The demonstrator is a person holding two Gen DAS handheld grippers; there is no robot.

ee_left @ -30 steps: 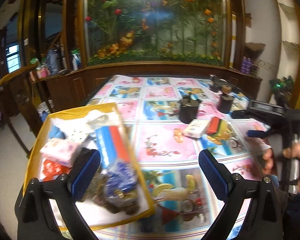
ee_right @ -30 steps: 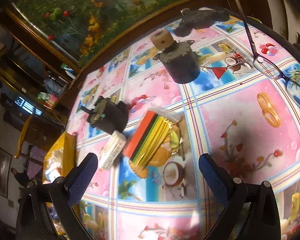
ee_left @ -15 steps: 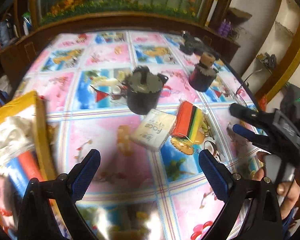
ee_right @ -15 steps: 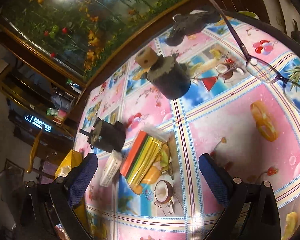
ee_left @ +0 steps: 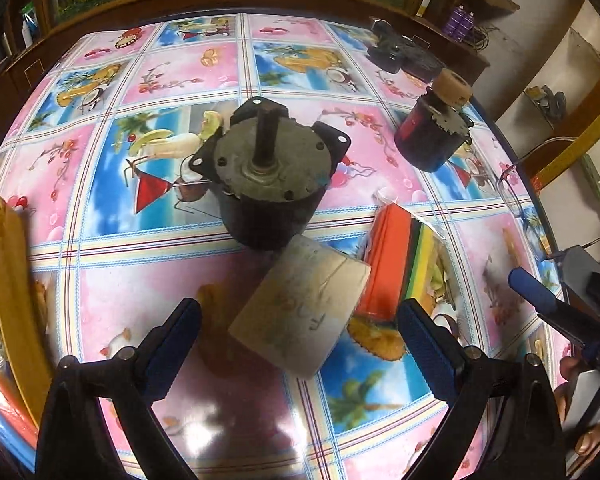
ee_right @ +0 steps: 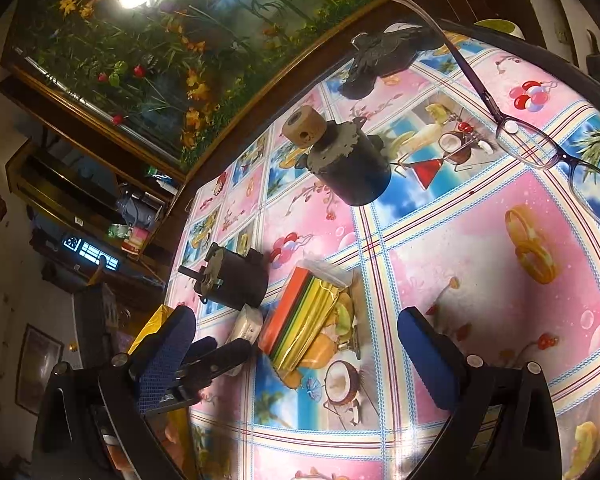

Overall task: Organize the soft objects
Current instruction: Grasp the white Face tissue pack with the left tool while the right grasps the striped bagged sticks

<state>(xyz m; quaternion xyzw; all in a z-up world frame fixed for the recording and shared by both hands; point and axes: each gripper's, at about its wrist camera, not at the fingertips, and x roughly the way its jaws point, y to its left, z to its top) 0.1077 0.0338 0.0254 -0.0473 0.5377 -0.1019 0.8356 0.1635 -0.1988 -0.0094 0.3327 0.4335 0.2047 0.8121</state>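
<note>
A pale tissue pack (ee_left: 300, 312) lies on the patterned tablecloth, straight between my open left gripper's (ee_left: 296, 340) blue pads, close in front of them. It also shows in the right wrist view (ee_right: 246, 326). A wrapped pack of orange, green and yellow sponge cloths (ee_left: 400, 264) lies just right of it, and shows in the right wrist view (ee_right: 304, 320) ahead of my open, empty right gripper (ee_right: 296, 348). The right gripper also shows at the right edge of the left wrist view (ee_left: 560, 308). The yellow bag (ee_left: 8, 264) of soft items is at the left edge.
A dark motor with a shaft (ee_left: 268, 176) stands just behind the tissue pack. A second motor with a wooden pulley (ee_left: 436, 128) stands farther right. Eyeglasses (ee_right: 540, 148) lie at the right of the table. Dark objects (ee_left: 404, 56) sit at the far edge.
My left gripper has swung right from over the yellow bag and moved in on the tissue pack, which now lies between its pads. My right gripper has stayed near the sponge pack.
</note>
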